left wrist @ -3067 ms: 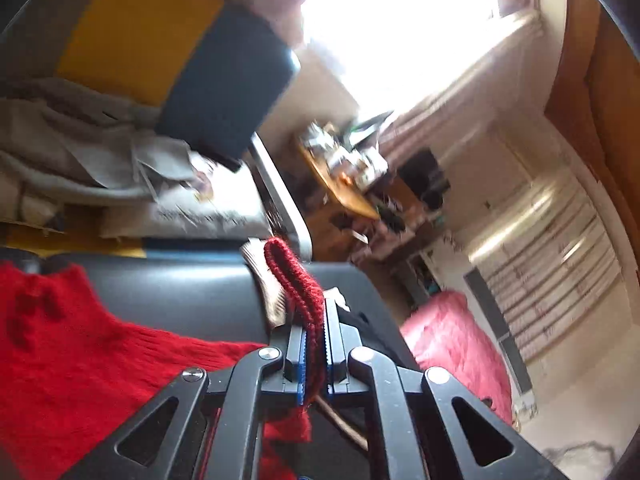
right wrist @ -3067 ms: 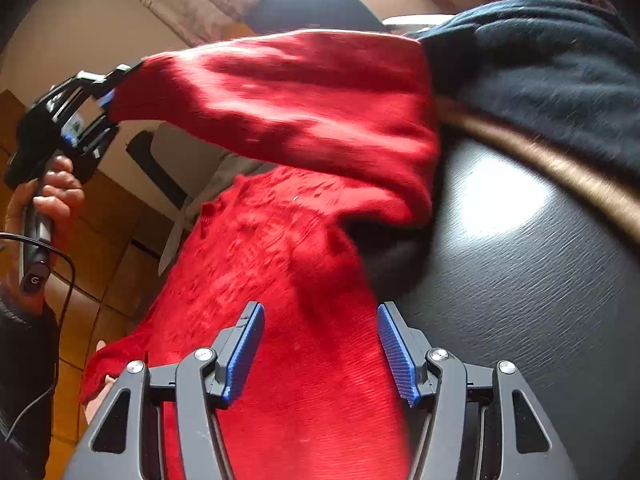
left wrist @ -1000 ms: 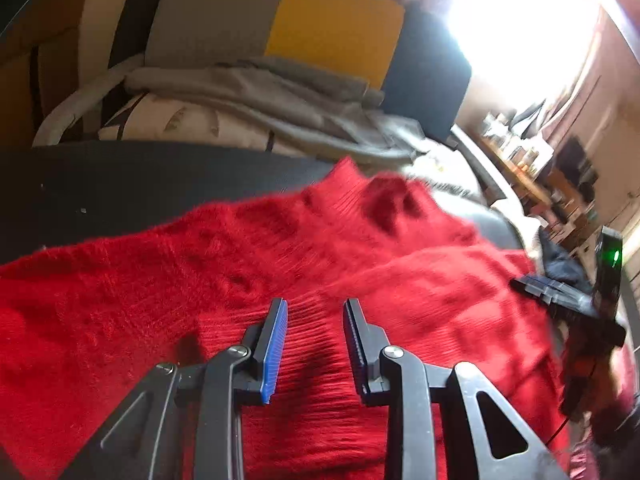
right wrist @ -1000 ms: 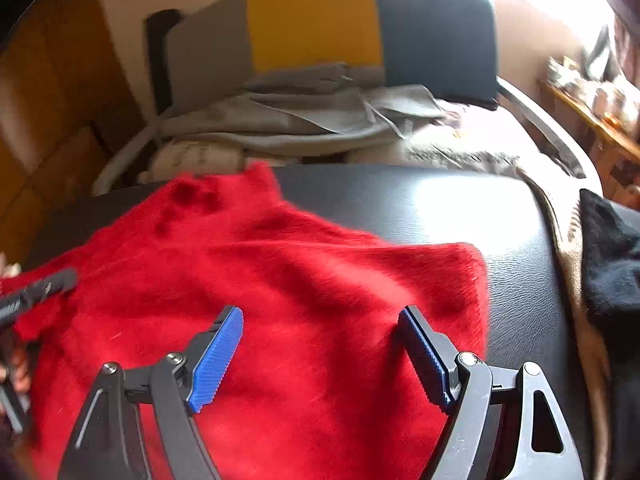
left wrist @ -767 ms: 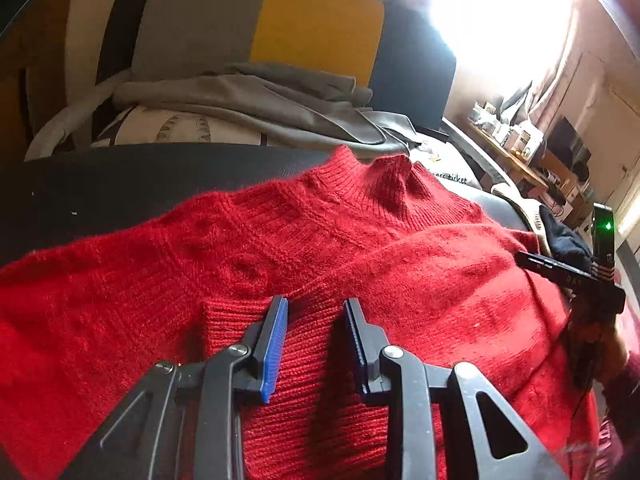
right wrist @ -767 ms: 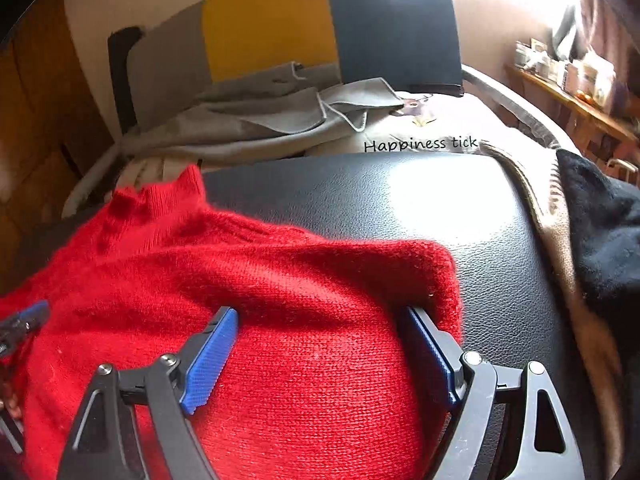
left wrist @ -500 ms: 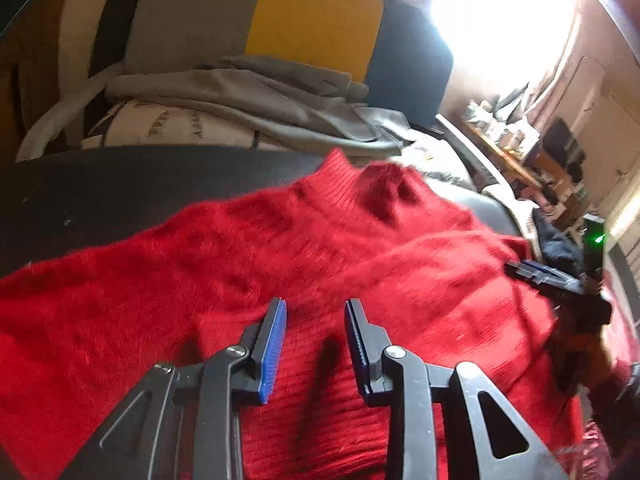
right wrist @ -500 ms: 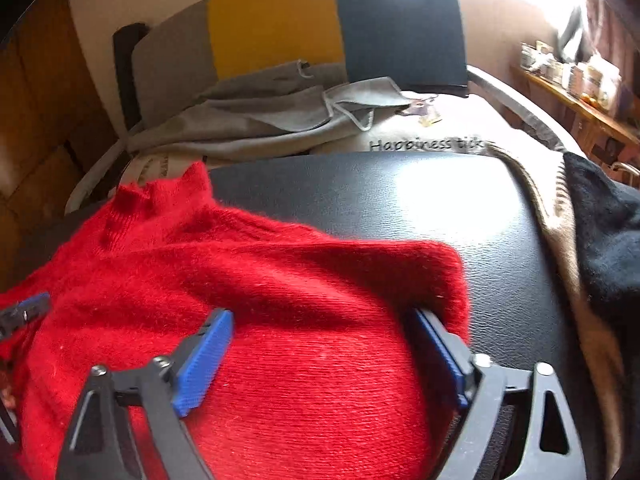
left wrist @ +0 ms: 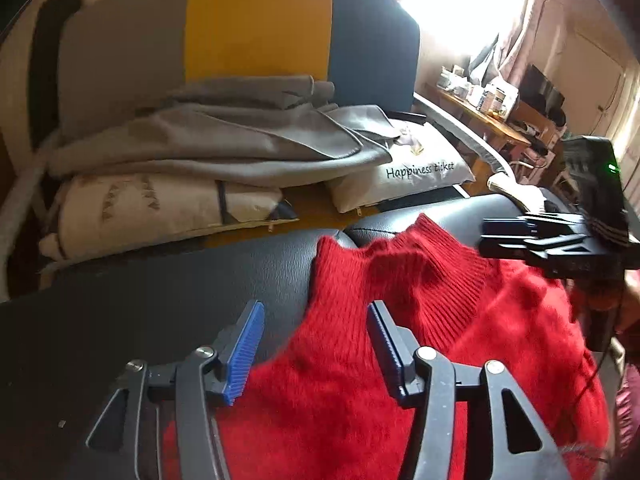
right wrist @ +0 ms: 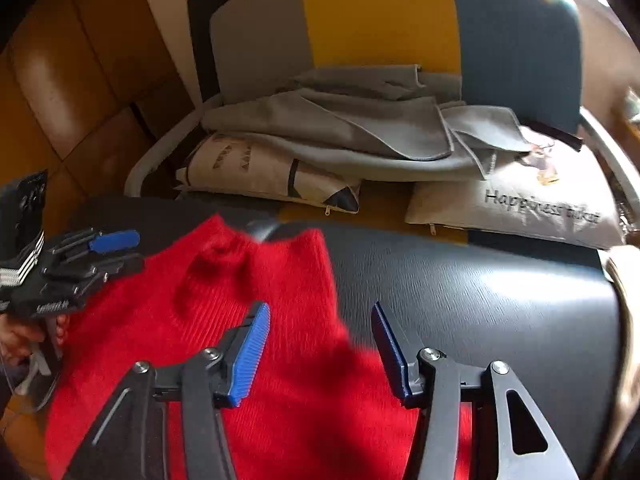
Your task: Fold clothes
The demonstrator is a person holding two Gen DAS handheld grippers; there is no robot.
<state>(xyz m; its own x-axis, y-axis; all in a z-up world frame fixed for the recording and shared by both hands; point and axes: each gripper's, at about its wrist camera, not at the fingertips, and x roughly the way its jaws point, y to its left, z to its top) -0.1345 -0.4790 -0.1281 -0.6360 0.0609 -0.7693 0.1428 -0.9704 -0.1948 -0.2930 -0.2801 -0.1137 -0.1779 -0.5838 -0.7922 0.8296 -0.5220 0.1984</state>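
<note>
Red knit sweater (left wrist: 420,360) flat on black leather surface (left wrist: 140,288) (collar away). Left gripper (left wrist: 314,344) and right gripper (right wrist: 320,344) — both spread wide, holding nothing.

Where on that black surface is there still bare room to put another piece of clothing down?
Bare black surface lies left of the red sweater, up to the pillows. Another bare stretch lies right of the sweater, below the lettered pillow. The middle is taken by the sweater, with both open grippers over it.
</note>
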